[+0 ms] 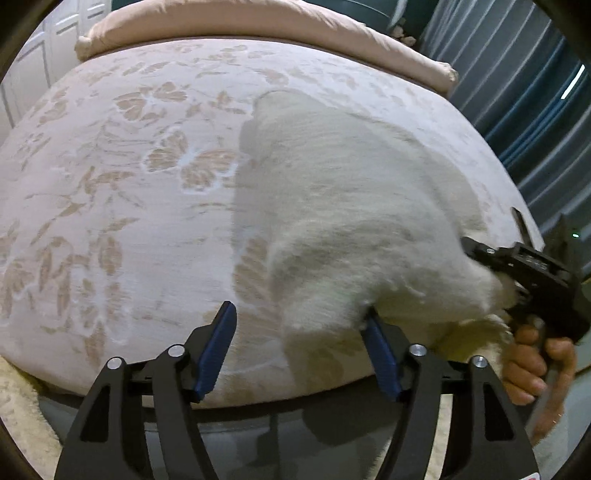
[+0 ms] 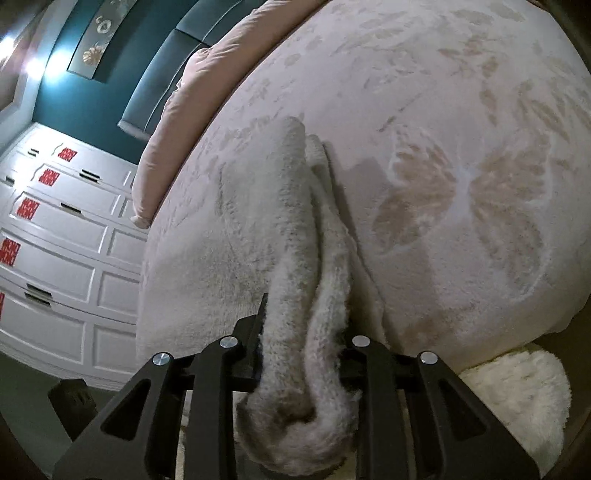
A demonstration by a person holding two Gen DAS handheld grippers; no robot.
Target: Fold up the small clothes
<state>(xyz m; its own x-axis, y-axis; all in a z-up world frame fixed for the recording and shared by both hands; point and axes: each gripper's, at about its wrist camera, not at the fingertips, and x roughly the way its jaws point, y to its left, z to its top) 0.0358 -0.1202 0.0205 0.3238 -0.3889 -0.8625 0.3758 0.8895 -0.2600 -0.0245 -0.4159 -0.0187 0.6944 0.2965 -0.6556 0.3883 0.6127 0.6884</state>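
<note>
A fluffy white garment (image 1: 351,206) lies on a pink floral bedspread (image 1: 129,184), its near part lifted and pulled to the right. My left gripper (image 1: 299,312) hangs open over the bed's near edge. Its right blue pad (image 1: 380,354) touches a hanging flap of the garment; its left pad (image 1: 218,343) is bare. At the right edge a hand (image 1: 532,362) holds my right gripper (image 1: 513,284), shut on the garment's edge. In the right wrist view the garment (image 2: 295,258) is bunched into a thick fold between the jaws of my right gripper (image 2: 306,321), with the bedspread (image 2: 461,147) beyond.
A rolled pink duvet (image 1: 258,22) lies along the bed's far edge. Blue curtains (image 1: 535,110) hang at the right. White drawers (image 2: 62,240) and a teal headboard (image 2: 166,66) stand beside the bed. A fluffy white rug (image 2: 517,398) lies on the floor below.
</note>
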